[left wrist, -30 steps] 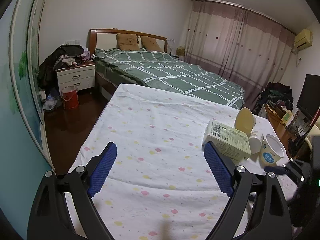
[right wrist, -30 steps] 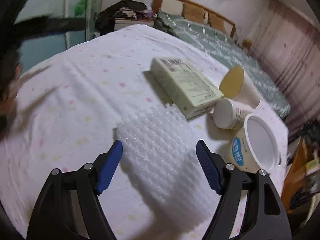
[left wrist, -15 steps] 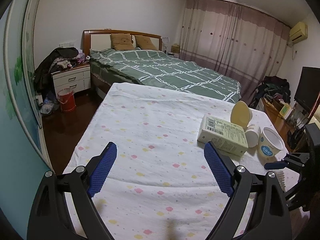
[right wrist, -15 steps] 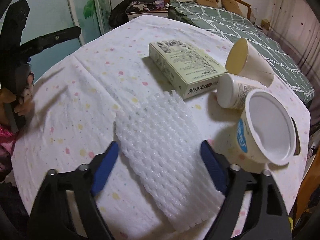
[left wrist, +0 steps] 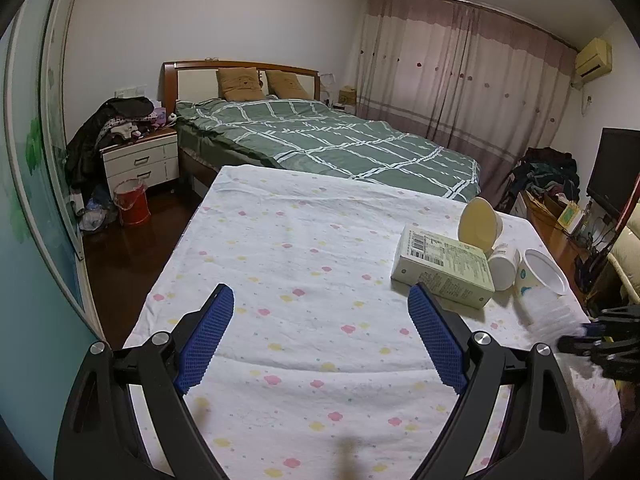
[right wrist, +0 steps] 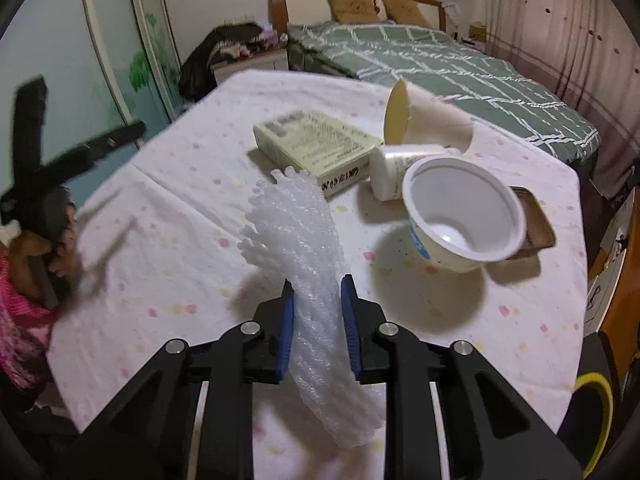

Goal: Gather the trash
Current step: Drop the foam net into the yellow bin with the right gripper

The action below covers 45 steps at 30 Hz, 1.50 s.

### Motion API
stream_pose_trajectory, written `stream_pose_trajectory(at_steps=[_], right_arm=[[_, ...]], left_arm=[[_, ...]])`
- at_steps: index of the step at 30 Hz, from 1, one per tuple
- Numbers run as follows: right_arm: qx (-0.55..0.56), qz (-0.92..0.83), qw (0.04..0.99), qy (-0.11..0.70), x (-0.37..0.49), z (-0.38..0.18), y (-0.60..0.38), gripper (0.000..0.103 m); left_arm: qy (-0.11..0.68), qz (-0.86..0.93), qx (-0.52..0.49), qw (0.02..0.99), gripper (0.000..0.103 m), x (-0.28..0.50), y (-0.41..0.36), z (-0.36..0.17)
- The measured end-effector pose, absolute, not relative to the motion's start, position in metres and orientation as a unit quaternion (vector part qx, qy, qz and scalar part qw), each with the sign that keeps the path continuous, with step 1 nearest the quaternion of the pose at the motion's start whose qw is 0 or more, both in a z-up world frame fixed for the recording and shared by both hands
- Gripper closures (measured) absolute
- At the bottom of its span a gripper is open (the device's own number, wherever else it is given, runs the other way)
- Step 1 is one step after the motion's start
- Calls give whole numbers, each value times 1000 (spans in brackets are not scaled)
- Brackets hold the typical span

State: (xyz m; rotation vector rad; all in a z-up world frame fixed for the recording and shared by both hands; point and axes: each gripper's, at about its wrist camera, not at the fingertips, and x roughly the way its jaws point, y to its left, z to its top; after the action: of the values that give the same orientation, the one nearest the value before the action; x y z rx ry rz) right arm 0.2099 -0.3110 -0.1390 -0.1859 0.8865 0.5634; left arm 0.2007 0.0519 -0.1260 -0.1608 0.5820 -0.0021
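Inspector: Foam netting [right wrist: 304, 248], white, open-celled mesh with a scalloped far edge, squeezed into a narrow, upright fold.

Clerk: Position?

Inspector: Between the blue pads of the right gripper [right wrist: 317, 320], whose jaws have just been closing and now pinch it. It arches above the flowered tablecloth [right wrist: 192, 184], with its near end hanging below the fingers.

Clerk: Remaining trash?

Inspector: Pale green carton [right wrist: 316, 148] lying flat; beside it a yellow-lined paper cup [right wrist: 424, 120] on its side, a small white cup [right wrist: 396, 168] also tipped, and a white tub [right wrist: 464, 216] leaning, mouth toward the camera.

Clerk: Left gripper [left wrist: 322, 336]?

Inspector: Jaws spread wide, nothing between them, over bare cloth.
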Motion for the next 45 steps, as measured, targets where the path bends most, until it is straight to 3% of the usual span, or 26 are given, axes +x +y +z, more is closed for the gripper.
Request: stream_pose_trajectory(at_steps=[12, 24, 39, 45], right_arm=[[-29, 148, 908, 391, 169, -107, -421, 82], [14, -34, 907, 419, 168, -146, -548, 81], [41, -116, 878, 462, 184, -202, -595, 74], [48, -123, 877, 462, 183, -206, -603, 53]], left_arm=[[286, -4, -72, 956, 15, 199, 48, -125], [293, -11, -62, 954, 15, 204, 42, -128], [302, -29, -40, 952, 15, 208, 28, -132], [307, -42, -30, 950, 15, 209, 21, -133]])
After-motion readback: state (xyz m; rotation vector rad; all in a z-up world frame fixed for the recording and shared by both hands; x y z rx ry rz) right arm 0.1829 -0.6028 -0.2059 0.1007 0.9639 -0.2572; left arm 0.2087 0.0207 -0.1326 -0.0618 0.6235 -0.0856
